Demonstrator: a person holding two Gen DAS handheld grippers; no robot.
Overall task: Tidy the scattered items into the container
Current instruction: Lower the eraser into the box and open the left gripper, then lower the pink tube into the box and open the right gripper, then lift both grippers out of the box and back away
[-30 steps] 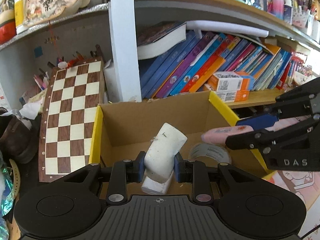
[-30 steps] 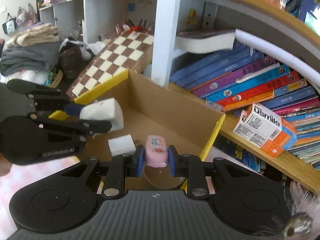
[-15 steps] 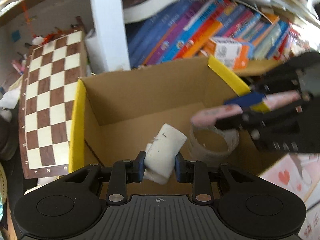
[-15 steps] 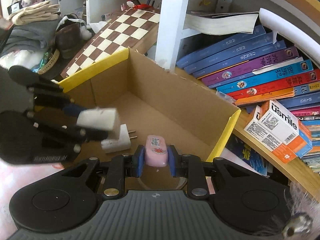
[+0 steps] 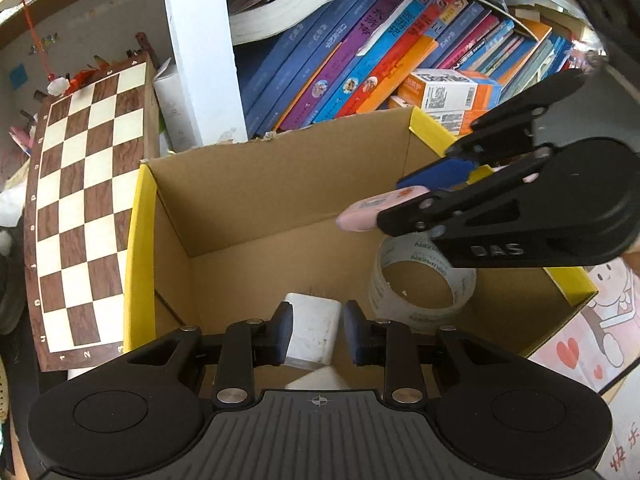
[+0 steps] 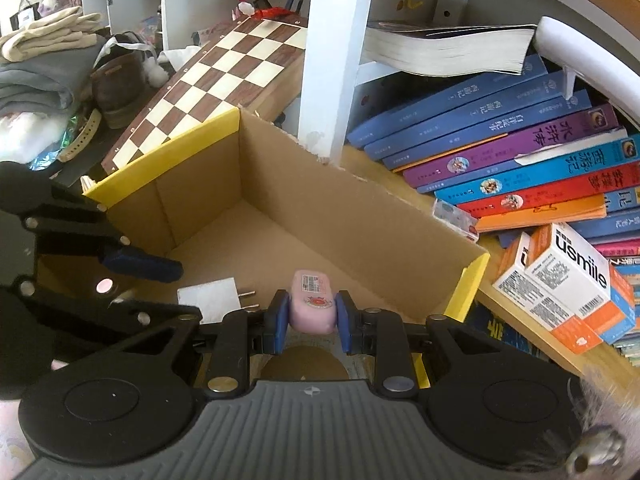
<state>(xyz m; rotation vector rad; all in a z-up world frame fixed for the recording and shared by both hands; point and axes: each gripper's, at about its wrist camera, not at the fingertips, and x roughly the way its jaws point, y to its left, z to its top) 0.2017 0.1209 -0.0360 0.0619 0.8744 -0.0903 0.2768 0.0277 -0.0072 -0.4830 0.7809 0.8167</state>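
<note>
An open cardboard box with yellow rim (image 5: 138, 216) (image 6: 160, 156) stands by the bookshelf. My left gripper (image 5: 316, 332) is open over the box's near left; the white plug adapter (image 5: 312, 332) lies on the box floor between the jaws, which stand apart from it. The adapter also shows in the right wrist view (image 6: 210, 298), prongs out. My right gripper (image 6: 312, 316) is shut on a pink oblong case (image 6: 312, 300), held above the box's right side; it also shows in the left wrist view (image 5: 380, 210). A roll of clear tape (image 5: 422, 288) lies in the box.
A chessboard (image 5: 80, 208) leans left of the box. A white shelf post (image 5: 200, 52) and slanted books (image 5: 360, 64) stand behind it. An orange-and-white usmile carton (image 6: 568, 284) lies on the shelf at the right. Clothes and a shoe (image 6: 116, 88) lie far left.
My left gripper lowered into the box and opened, letting the white adapter down onto the box floor. My right gripper, still holding the pink case, moved further over the box.
</note>
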